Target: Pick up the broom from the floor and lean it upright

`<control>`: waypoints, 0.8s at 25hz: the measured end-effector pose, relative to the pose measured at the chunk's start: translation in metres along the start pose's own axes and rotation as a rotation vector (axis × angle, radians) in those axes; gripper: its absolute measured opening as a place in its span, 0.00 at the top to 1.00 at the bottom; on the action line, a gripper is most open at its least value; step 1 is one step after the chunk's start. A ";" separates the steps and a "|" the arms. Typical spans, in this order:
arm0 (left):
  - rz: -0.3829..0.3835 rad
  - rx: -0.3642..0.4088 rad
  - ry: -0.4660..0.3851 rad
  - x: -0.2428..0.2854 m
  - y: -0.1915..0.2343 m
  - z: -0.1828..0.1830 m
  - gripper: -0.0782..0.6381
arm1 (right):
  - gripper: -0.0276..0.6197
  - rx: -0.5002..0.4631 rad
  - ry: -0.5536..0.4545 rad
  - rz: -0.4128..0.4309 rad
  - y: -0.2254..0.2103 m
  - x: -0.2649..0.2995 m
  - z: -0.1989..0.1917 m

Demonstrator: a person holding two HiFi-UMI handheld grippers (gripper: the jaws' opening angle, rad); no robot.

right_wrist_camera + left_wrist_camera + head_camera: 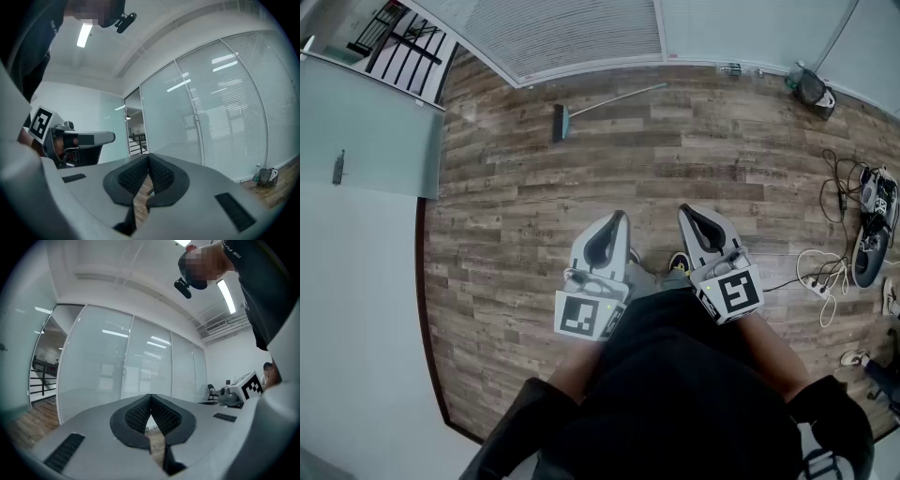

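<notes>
While broom (pixel 609 102) lies flat on floor (pixel 694 169) | left gripper (pixel 622 217) fingers clenched, empty | right gripper (pixel 685 211) fingers clenched, empty

Head view: head-mounted camera looks steeply down at wood floor (pixel 534 216), well below. Left gripper (pixel 621 221) and right gripper (pixel 686 216) close under it, near frame centre. Glass wall (pixel 581 33) along top edge.

Left gripper view: camera rides low behind own jaws, very near them, faces level toward same wall. Right gripper at right edge.

Right gripper view: same setup, faces level toward wall. Left gripper at left edge.

All three views share wall and floor.
</notes>
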State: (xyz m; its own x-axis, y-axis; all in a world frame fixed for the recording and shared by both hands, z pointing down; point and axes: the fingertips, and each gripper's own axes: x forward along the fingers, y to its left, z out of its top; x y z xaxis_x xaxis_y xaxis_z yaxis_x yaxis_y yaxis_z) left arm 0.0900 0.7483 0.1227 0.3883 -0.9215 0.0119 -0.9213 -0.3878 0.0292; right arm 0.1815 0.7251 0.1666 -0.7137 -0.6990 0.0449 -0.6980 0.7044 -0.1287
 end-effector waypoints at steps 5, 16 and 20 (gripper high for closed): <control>0.001 -0.002 -0.003 0.005 -0.004 0.003 0.87 | 0.93 -0.008 -0.022 0.013 -0.005 0.000 0.007; 0.004 0.051 0.000 0.005 -0.004 0.010 0.87 | 0.93 0.038 -0.062 0.005 -0.014 -0.008 0.010; 0.010 0.034 0.018 0.003 -0.001 0.007 0.87 | 0.93 0.092 -0.038 -0.017 -0.018 -0.006 0.000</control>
State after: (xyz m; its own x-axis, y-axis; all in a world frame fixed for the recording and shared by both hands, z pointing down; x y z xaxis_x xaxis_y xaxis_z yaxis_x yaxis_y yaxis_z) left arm 0.0917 0.7460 0.1160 0.3787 -0.9250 0.0305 -0.9254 -0.3790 -0.0055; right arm 0.1985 0.7162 0.1687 -0.6977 -0.7163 0.0110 -0.7006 0.6791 -0.2193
